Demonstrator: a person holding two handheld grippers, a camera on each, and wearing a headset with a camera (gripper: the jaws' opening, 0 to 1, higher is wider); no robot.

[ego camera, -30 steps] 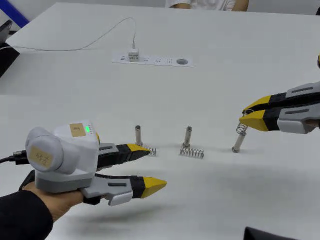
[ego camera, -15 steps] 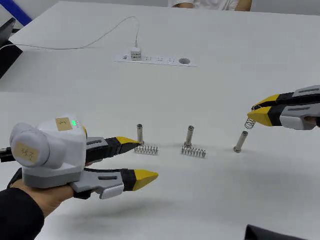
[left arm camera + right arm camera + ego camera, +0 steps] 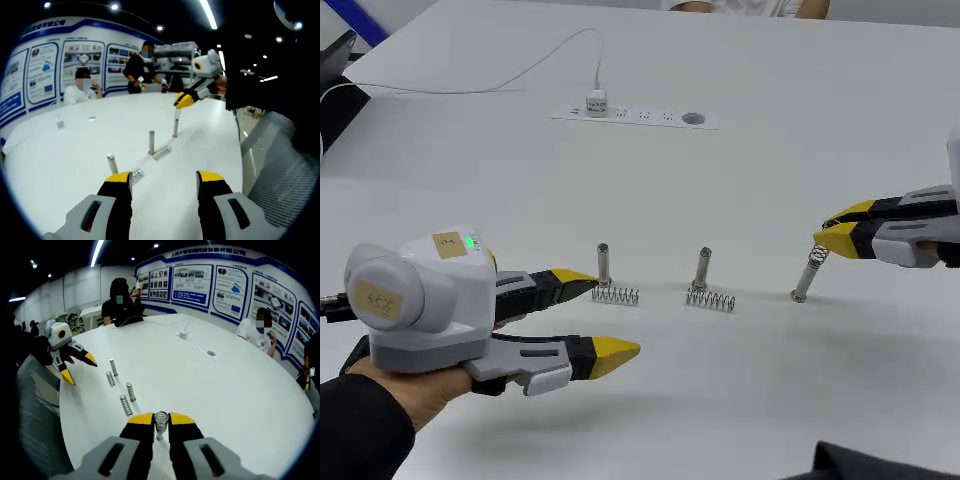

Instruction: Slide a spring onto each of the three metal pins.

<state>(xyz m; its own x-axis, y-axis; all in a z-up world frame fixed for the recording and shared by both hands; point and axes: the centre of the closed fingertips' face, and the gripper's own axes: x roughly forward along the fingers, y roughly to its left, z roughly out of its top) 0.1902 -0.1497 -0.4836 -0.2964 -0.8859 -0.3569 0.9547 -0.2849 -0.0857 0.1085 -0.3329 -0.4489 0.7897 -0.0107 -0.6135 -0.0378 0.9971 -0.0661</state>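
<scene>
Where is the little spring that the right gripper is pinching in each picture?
Head view: the held spring is at the right, pinched by the right gripper, atop the leaning pin.
Left gripper view: upper middle, below the right gripper.
Right gripper view: bottom centre, between that view's own jaws.
Shared landmark: the middle pin, with a loose spring lying beside it.

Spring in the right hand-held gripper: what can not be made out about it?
- Head view: the spring and the pin are too small to show whether they overlap.
- Right gripper view: the spring and the right hand-held gripper cover the pin's top; how far it is threaded is hidden.
</scene>
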